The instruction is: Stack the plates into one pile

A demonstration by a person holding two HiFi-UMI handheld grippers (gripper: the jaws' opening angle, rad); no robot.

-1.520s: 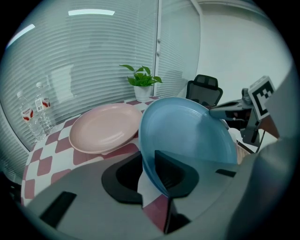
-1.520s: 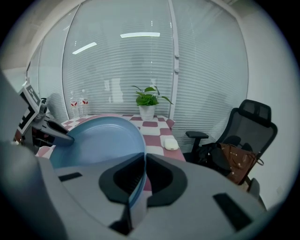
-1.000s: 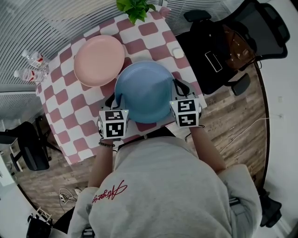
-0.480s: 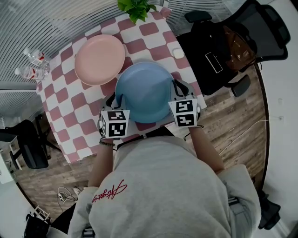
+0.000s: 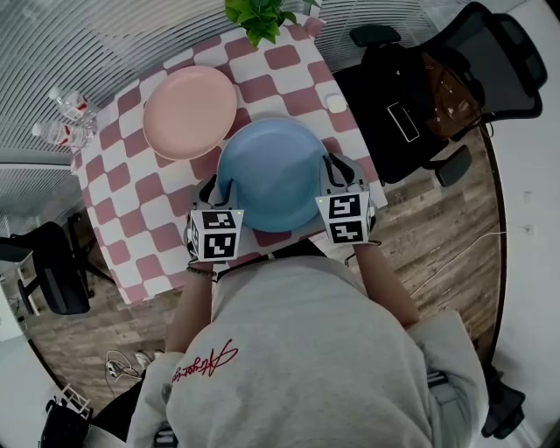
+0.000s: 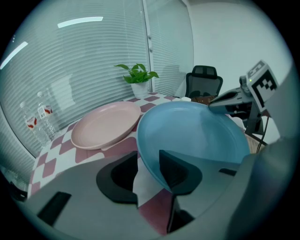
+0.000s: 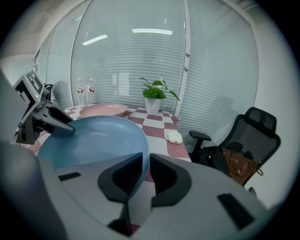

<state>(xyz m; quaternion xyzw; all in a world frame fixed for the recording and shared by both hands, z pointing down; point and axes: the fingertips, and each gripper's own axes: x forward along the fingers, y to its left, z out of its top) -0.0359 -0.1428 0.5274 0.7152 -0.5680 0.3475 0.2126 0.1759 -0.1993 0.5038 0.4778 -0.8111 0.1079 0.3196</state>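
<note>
A blue plate [image 5: 267, 171] lies over the checked table [image 5: 122, 214] in front of the person, with a gripper at each side of its near rim. The left gripper [image 5: 214, 188] has just been opening. In the left gripper view the blue plate's [image 6: 197, 131] rim stands between the left gripper's [image 6: 147, 176] jaws, with cloth showing in the gap. The right gripper [image 5: 331, 166] has also just been opening; the blue plate [image 7: 93, 138] rim stands loose between the right gripper's [image 7: 146, 176] jaws. A pink plate [image 5: 190, 112] rests on the table at the far left, next to the blue one.
A potted plant [image 5: 256, 13] stands at the table's far edge, two water bottles [image 5: 66, 118] at the far left corner, a small white object [image 5: 336, 102] at the right edge. An office chair with a bag [image 5: 437, 79] is right of the table; another chair [image 5: 52, 271] left.
Both plates and both grippers keep their places. Only the view has shifted a little.
</note>
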